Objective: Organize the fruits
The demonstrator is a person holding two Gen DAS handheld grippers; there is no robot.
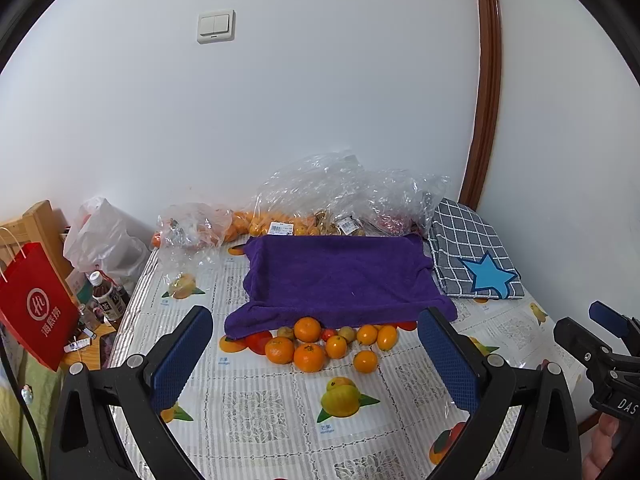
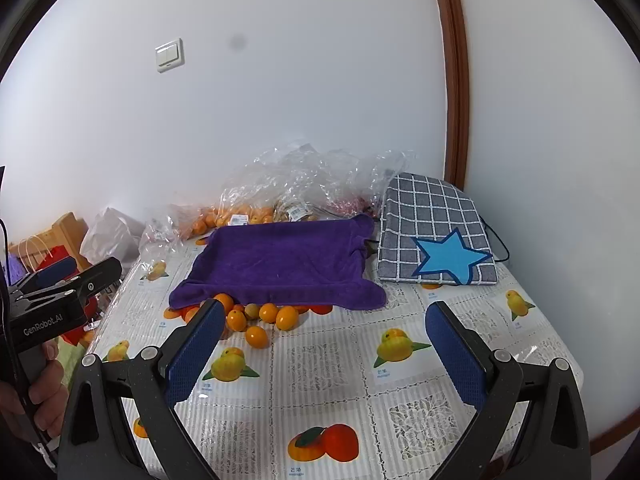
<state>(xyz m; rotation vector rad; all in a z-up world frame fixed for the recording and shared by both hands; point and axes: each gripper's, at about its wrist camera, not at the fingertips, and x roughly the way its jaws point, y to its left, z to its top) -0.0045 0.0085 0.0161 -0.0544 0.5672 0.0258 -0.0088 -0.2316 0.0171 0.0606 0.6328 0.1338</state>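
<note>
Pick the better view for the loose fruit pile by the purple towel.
Left wrist. The fruit pile sits centred between the open left gripper fingers, every piece clear against the tablecloth, at the purple towel edge. In the right wrist view the pile lies off to the left, partly hidden behind the right gripper finger.
</note>
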